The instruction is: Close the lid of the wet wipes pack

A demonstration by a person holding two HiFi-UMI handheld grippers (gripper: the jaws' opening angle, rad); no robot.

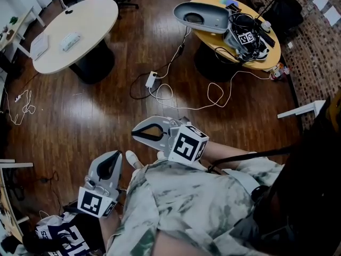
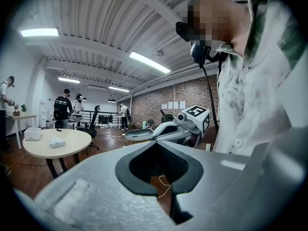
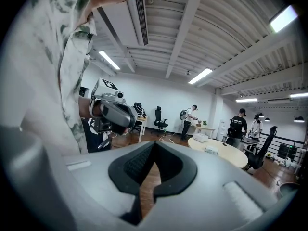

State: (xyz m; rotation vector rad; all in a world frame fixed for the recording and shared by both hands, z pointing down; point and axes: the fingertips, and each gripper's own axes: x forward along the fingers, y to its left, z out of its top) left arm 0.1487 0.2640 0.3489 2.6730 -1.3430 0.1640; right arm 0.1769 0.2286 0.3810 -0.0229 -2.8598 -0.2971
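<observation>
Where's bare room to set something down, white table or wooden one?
White table: bare from the white pack to the rim facing the wooden table. That one is crowded with a spare gripper and cables; loose cable also crosses the floor between them.

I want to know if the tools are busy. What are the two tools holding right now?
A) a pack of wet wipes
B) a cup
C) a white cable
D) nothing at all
D: the left tool and the right tool each have their tips pressed together, with nothing caught between them.
</observation>
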